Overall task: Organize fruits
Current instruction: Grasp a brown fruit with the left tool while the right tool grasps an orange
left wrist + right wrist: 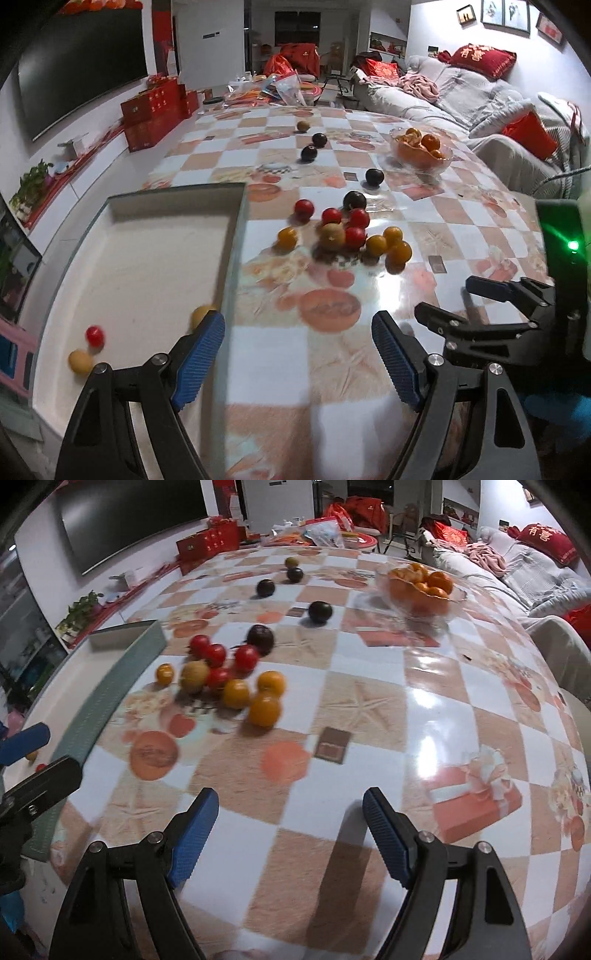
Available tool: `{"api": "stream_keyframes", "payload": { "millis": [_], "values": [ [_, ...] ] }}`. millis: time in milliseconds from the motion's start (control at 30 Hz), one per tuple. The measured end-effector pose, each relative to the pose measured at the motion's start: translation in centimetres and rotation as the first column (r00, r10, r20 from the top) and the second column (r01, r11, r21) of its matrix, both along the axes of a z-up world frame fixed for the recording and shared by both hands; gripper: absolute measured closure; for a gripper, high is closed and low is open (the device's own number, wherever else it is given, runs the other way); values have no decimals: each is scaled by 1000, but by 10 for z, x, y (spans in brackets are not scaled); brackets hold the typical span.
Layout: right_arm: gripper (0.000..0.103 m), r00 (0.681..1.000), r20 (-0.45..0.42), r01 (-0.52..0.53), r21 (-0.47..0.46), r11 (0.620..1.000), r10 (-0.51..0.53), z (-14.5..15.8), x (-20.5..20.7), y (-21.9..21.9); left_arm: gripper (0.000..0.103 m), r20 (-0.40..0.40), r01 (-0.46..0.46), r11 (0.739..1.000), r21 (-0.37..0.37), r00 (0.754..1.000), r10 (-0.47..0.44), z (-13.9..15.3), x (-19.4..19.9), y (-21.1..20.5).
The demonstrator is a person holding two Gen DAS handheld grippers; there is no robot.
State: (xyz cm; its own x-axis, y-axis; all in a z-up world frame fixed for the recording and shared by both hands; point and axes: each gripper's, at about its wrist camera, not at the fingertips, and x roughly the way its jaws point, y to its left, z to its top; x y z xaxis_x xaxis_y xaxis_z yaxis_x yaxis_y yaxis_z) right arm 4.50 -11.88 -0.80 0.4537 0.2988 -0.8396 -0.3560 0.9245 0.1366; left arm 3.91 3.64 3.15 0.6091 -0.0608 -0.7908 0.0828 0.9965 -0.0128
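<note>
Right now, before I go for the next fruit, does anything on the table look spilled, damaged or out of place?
Nothing spilled or damaged. Most fruit still lies loose on the table: a mixed cluster beside the tray, and dark fruits strung toward the far end. The glass bowl of oranges sits upright. Both grippers are open, empty.

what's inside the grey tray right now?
In the tray, the left wrist view shows one red fruit and two yellowish ones near the close end. The left gripper, open, partly covers one; anything beneath its fingers is hidden.
</note>
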Motion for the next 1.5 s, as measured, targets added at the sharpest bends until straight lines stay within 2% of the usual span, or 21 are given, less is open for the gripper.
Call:
{"api": "stream_keyframes", "payload": {
  "millis": [133, 333, 367, 400, 467, 600, 700, 767, 800, 933, 967, 1000, 1033, 1300, 1500],
  "values": [
    [20, 1000, 19, -20, -18, 1000, 21, -3, 7, 0, 20, -31, 7, 1000, 13, 999, -7, -12, 17, -9],
    [23, 991, 65, -111, -57, 992, 115, -5, 14, 17, 23, -69, 25, 999, 21, 997, -24, -25, 48, -20],
    [28, 989, 74, -121, -57, 991, 125, -5, 15, 19, 33, -78, 28, 999, 25, 997, -26, -27, 54, -21],
    [31, 988, 81, -131, -54, 990, 135, -4, 18, 21, 36, -92, 32, 999, 29, 995, -29, -30, 60, -23],
    [42, 986, 87, -139, -51, 989, 143, -3, 24, 23, 36, -114, 27, 999, 18, 993, -25, -34, 70, -24],
    [48, 982, 98, -160, -46, 986, 164, -3, 35, 27, 36, -123, 25, 1000, 15, 992, -23, -39, 86, -28],
    [57, 978, 111, -172, -42, 984, 176, -3, 40, 29, 36, -121, 37, 999, 11, 992, -36, -40, 94, -33],
    [75, 976, 113, -185, -27, 982, 187, -2, 41, 29, 36, -125, 41, 999, 9, 991, -39, -42, 100, -35],
    [78, 975, 114, -186, -25, 982, 188, -2, 41, 29, 38, -115, 42, 999, 21, 993, -39, -41, 102, -38],
    [79, 975, 116, -189, -12, 982, 189, -2, 40, 26, 47, -87, 75, 995, 69, 994, -69, -39, 105, -47],
    [79, 975, 114, -189, -6, 982, 189, -2, 40, 25, 55, -86, 85, 994, 65, 993, -80, -39, 105, -48],
    [79, 976, 112, -189, 0, 982, 187, -2, 39, 24, 70, -88, 95, 994, 58, 992, -89, -39, 105, -49],
    [79, 977, 109, -187, 5, 982, 185, -1, 39, 22, 74, -101, 102, 993, 53, 990, -96, -41, 106, -50],
    [79, 981, 103, -168, 29, 985, 164, 3, 28, 8, 75, -94, 98, 995, 8, 991, -97, -43, 96, -46],
    [79, 985, 92, -152, 76, 985, 145, 7, 16, -4, 75, -87, 87, 995, -39, 992, -91, -38, 68, -38]
  ]
}}
